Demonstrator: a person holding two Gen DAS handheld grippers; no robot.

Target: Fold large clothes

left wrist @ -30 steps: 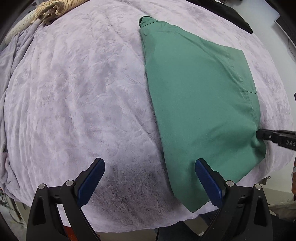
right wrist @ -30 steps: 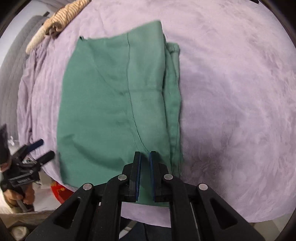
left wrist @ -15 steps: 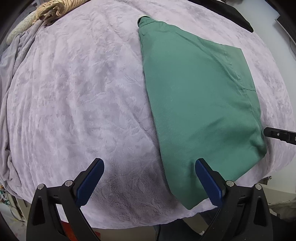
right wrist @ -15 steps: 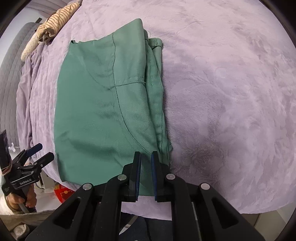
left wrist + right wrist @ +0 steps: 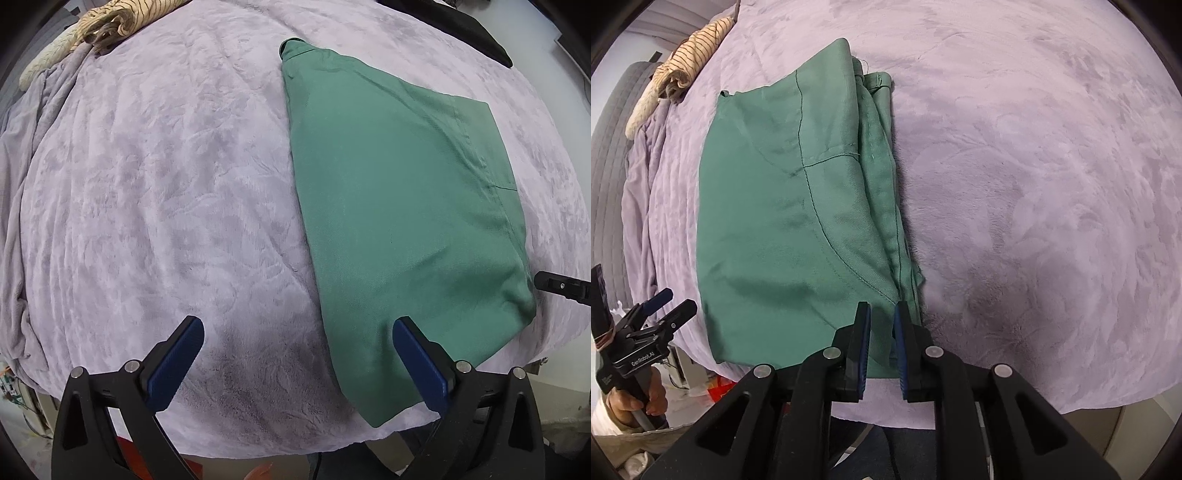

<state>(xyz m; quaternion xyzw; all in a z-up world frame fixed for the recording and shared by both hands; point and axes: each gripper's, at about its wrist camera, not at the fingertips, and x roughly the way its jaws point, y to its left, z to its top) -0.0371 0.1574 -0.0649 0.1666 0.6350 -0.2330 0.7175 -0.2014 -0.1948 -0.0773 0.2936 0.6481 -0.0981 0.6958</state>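
Observation:
A folded green garment [image 5: 399,206] lies flat on the lilac blanket [image 5: 166,203], near the front edge; it also shows in the right wrist view [image 5: 783,229]. My left gripper [image 5: 295,354] is wide open and empty, hovering over the blanket at the garment's near left corner. My right gripper [image 5: 881,332] has its jaws a narrow gap apart over the garment's near right corner, with no cloth pinched. The right gripper's tip shows in the left wrist view [image 5: 561,286], just off the garment's right edge. The left gripper shows in the right wrist view [image 5: 661,310].
A striped beige cloth [image 5: 107,22] lies bunched at the far left of the bed. A dark garment [image 5: 472,26] lies at the far right. The blanket's front edge [image 5: 258,446] drops off just below the grippers. A hand [image 5: 631,402] holds the left gripper.
My right gripper's jaws have parted slightly and it has drawn back from the garment's edge. The left gripper has barely moved and stays open.

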